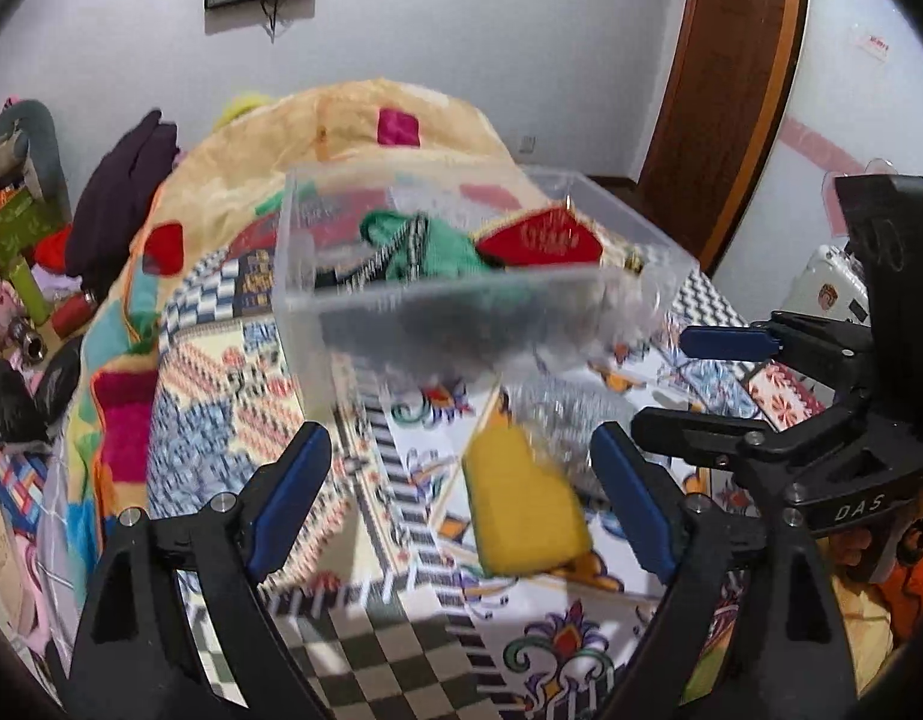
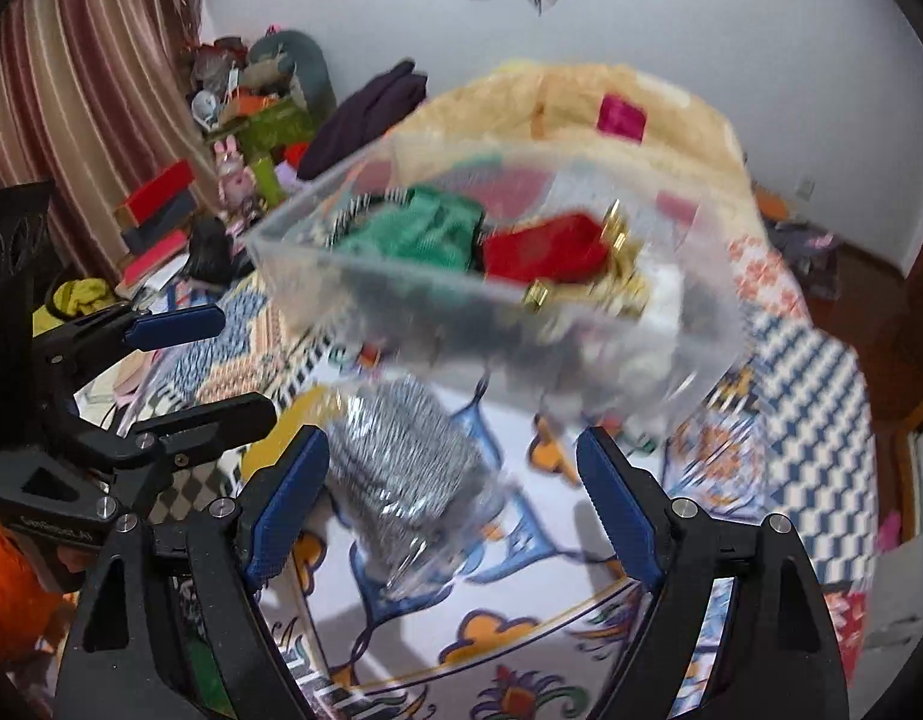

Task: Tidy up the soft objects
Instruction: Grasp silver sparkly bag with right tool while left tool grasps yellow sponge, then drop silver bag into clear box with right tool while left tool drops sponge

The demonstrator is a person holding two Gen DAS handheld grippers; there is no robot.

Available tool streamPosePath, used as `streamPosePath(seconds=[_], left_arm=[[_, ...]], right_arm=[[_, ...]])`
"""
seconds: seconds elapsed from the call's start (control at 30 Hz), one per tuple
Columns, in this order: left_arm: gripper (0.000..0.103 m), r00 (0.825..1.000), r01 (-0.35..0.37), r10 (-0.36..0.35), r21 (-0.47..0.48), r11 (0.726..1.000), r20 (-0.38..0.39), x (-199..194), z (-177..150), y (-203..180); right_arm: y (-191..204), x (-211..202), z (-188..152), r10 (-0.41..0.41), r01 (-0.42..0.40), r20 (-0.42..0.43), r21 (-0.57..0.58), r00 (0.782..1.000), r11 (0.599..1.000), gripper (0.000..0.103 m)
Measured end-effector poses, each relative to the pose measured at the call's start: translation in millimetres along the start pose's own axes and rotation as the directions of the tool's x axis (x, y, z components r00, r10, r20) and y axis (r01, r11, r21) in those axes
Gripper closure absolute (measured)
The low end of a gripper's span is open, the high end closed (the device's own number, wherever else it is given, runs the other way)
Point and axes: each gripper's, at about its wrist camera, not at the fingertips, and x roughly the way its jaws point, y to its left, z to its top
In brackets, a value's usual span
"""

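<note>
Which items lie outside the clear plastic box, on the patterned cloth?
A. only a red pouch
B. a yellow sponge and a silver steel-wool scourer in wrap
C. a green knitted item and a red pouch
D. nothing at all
B: the yellow sponge and the wrapped silver scourer sit on the patterned cloth in front of the clear plastic box, between open grippers.

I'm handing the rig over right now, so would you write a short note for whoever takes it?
Left gripper: open, empty.
Right gripper: open, empty.
Clear bin on the patterned bedspread already holds a green cloth and a red pouch.
Left to do: the yellow sponge and the bagged steel scourer lie in front of the bin.
</note>
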Motion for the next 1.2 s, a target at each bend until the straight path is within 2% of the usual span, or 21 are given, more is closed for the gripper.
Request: streamPosePath(seconds=[0.13, 0.3, 0.37, 0.5, 0.57, 0.63, 0.67, 0.7, 0.73, 1.0, 1.2], left_arm=[[0.014, 0.999, 0.015, -0.016, -0.028, 0.999, -0.04, 9, -14, 5], [0.014, 0.997, 0.038, -0.041, -0.047, 0.998, -0.066, 16, -20, 5], [0.016, 0.996, 0.047, -0.051, -0.048, 0.998, -0.071, 19, -21, 2], [0.029, 0.993, 0.082, -0.086, -0.05, 0.995, -0.085, 24, -21, -4], [0.038, 0.99, 0.097, -0.101, -0.048, 0.994, -0.093, 27, -20, -8], [0.058, 0.988, 0.11, -0.113, -0.04, 0.993, -0.105, 32, -20, -12], [0.062, 0.988, 0.11, -0.113, -0.036, 0.993, -0.106, 33, -20, -14], [0.071, 0.988, 0.11, -0.113, -0.033, 0.993, -0.106, 34, -20, -16], [0.074, 0.987, 0.116, -0.119, -0.034, 0.993, -0.107, 34, -20, -16], [0.075, 0.993, 0.114, -0.116, -0.051, 0.992, -0.023, 11, -9, -11], [0.075, 0.992, 0.104, -0.102, -0.029, 0.994, 0.076, -17, 13, -14]], right_arm=[[3, 16, -4, 0.028, -0.028, -0.061, -0.001, 0.998, 1.0, 0.025], [11, 26, -13, 0.033, -0.037, -0.105, -0.031, 0.994, 0.999, 0.06], [11, 22, -13, 0.027, -0.03, -0.096, -0.036, 0.995, 0.999, 0.068], [8, 14, -15, 0.001, -0.003, -0.069, -0.032, 0.998, 0.999, 0.079], [5, 10, -16, -0.009, 0.008, -0.057, -0.026, 0.998, 1.0, 0.082], [3, 3, -17, -0.02, 0.019, -0.043, -0.021, 0.999, 1.0, 0.085], [2, 0, -18, -0.022, 0.022, -0.037, -0.019, 0.999, 1.0, 0.085], [1, -2, -17, -0.023, 0.023, -0.032, -0.018, 0.999, 1.0, 0.085], [1, -6, -18, -0.025, 0.025, -0.023, -0.016, 0.999, 1.0, 0.085], [0, -31, -8, -0.03, 0.031, 0.053, -0.012, 0.998, 0.999, 0.085], [4, -55, 6, -0.031, 0.034, 0.125, -0.02, 0.992, 0.999, 0.085]])
